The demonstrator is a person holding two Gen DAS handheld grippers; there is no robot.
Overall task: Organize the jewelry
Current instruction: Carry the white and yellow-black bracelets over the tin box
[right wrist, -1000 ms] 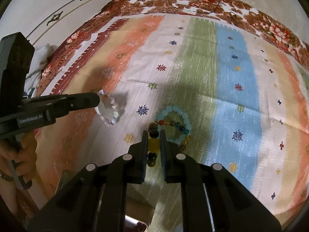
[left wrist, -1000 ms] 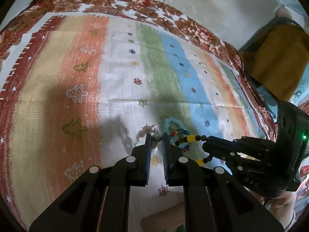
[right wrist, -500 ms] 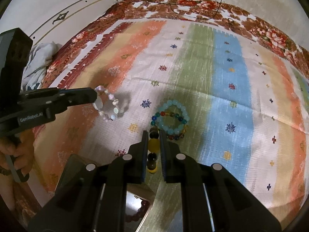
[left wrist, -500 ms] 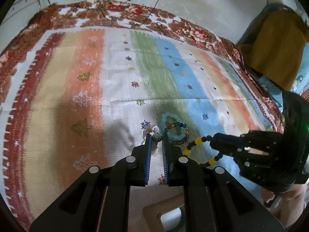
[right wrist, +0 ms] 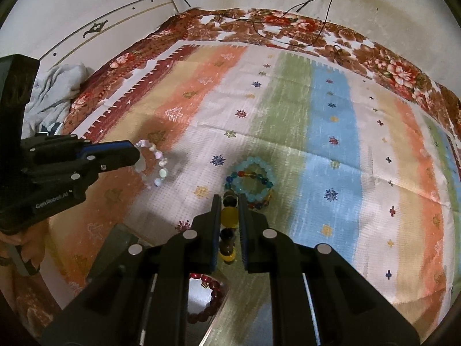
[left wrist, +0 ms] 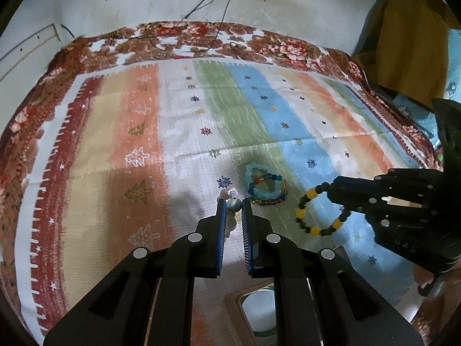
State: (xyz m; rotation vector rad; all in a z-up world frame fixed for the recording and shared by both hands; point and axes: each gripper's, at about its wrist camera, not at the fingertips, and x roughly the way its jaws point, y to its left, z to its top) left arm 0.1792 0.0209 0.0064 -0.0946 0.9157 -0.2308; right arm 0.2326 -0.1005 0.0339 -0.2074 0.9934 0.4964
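My left gripper (left wrist: 232, 206) is shut on a pale pearly bracelet (left wrist: 231, 219), held above the cloth; it also shows in the right wrist view (right wrist: 157, 163). My right gripper (right wrist: 229, 201) is shut on a yellow-and-black bead bracelet (right wrist: 228, 216), which hangs from it in the left wrist view (left wrist: 315, 213). A light blue bracelet (right wrist: 253, 181) and a multicoloured bead bracelet (right wrist: 245, 175) lie stacked on the striped cloth (right wrist: 331, 144), just beyond both grippers' tips. A dark red bracelet (right wrist: 206, 298) lies in a box below my right gripper.
A brown-rimmed box compartment (left wrist: 259, 314) sits under my left gripper at the near edge. A grey cloth heap (right wrist: 54, 92) lies off the bed at left. Cables (right wrist: 317, 0) run over the far edge. A yellow garment (left wrist: 403, 34) hangs at right.
Both grippers have lifted and drawn back toward the near edge with their bracelets. The box below has come into view. The stacked bracelets stay on the cloth.
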